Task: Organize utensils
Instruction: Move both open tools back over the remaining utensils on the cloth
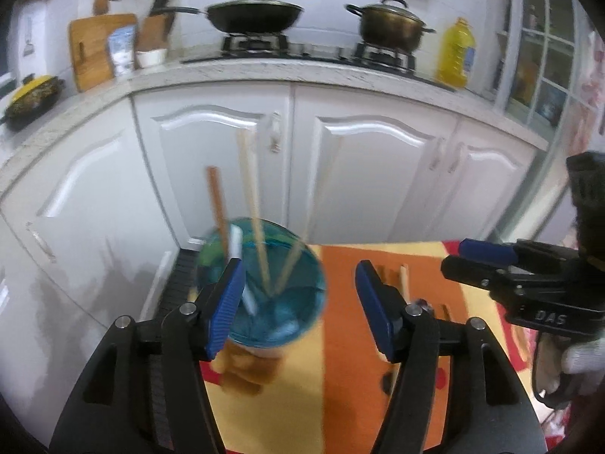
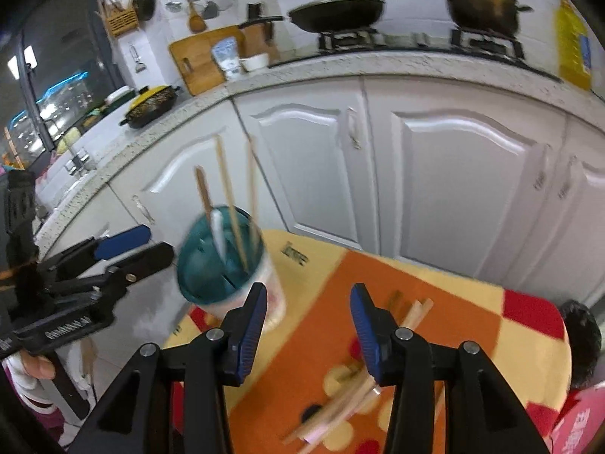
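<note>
A teal-rimmed utensil cup [image 1: 264, 283] stands on the table's left part, holding several chopsticks [image 1: 261, 242] and a white spoon [image 1: 236, 244]. It also shows in the right wrist view [image 2: 221, 257]. My left gripper [image 1: 298, 302] is open and empty, with its left pad against the cup's near rim. My right gripper [image 2: 308, 321] is open and empty above the table, to the right of the cup. Loose chopsticks [image 2: 351, 393] lie on the tablecloth under and behind its right finger; a few show in the left wrist view [image 1: 404, 280].
The small table has an orange, yellow and red cloth [image 2: 325, 272]. White kitchen cabinets [image 1: 370, 166] stand behind it, with a counter, wok [image 1: 253, 15], pot [image 1: 391, 24] and oil bottle [image 1: 455, 53]. The other gripper appears at each view's edge [image 1: 522, 280] [image 2: 83, 283].
</note>
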The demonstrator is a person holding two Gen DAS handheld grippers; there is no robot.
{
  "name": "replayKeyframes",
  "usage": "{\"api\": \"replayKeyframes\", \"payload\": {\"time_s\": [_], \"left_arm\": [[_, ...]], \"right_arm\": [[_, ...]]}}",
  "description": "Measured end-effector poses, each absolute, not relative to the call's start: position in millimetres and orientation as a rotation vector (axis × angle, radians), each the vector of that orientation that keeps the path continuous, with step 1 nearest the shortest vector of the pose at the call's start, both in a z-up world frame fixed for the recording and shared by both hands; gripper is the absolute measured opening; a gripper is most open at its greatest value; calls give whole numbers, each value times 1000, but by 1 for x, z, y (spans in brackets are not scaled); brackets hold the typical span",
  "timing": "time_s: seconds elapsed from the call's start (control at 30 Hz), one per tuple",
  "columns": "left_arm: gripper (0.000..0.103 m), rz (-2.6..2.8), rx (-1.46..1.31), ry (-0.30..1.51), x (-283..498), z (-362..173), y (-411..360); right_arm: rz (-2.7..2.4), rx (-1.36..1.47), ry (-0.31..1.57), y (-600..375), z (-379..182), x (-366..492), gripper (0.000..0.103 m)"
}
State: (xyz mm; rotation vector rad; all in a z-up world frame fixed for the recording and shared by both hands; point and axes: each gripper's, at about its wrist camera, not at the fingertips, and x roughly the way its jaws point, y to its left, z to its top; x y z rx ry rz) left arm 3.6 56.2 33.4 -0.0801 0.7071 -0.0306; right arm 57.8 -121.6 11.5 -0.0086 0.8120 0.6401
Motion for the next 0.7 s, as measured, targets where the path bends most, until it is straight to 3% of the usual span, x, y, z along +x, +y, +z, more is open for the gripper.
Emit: {"api": "replayKeyframes", "payload": {"time_s": [0.37,0.53,0.7], "left_arm": [[60,-226,-34,831,11,-18,-17],[60,-276,-52,937,32,-51,-42],[59,-274,-103,996,66,-69,-58]], "right_arm": [[415,114,1041,-223,-97,70,44],[417,197,1067,-235,-117,85,39],[364,179,1102,-240,-131,93,27]]}}
